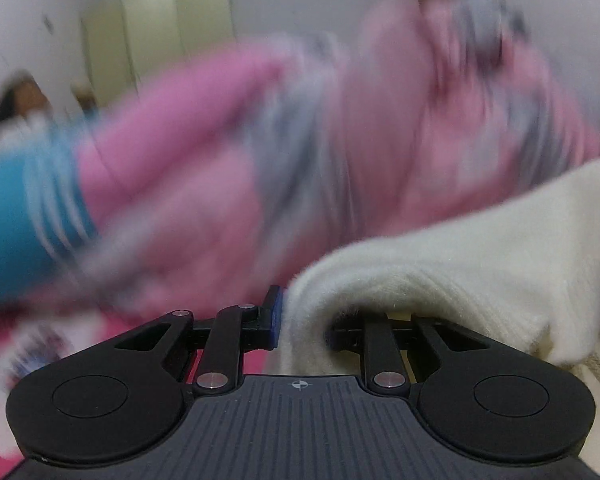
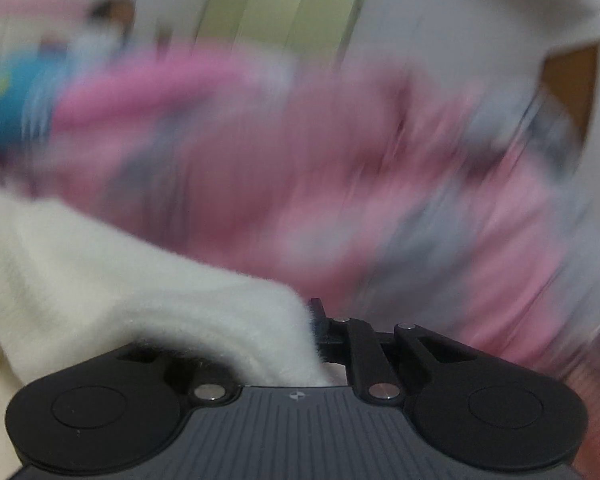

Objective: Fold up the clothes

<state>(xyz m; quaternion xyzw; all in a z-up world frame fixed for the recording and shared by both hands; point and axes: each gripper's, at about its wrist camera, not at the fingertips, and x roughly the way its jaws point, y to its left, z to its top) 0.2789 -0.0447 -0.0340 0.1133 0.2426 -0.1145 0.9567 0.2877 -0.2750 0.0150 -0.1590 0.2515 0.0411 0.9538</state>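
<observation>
Cream sweater point(image 1: 480, 248) is the thing being folded, and it is up off the pile, held at two spots along one edge. It looks soft, thick and fuzzy, with ribbed knit near the edge, so I think it is light and floppy and will sag and bend wherever nothing holds it. It should not slip much, since the fluff grips well, and it will not break. The left hand-held gripper point(image 1: 300, 320) is pinched shut on a fold of the cloth; one blue pad shows on one side, and the knit covers the other finger. The right hand-held gripper point(image 2: 314, 332) is clamped on the same sweater too, with the cloth bunched over one finger and only one dark finger showing. A good place to hold is just where they hold now, near the two ends of one edge, so the rest hangs down flat. The sweater stretches sideways between the two grippers, so its long way seems to run from one hand across to the other, but I cannot tell which end is the neck or the hem. Behind it lies a blurry heap of pink clothes point(image 1: 228, 152) with grey bits and something blue point(image 1: 16, 216). What the heap lies on is too blurred to name.
</observation>
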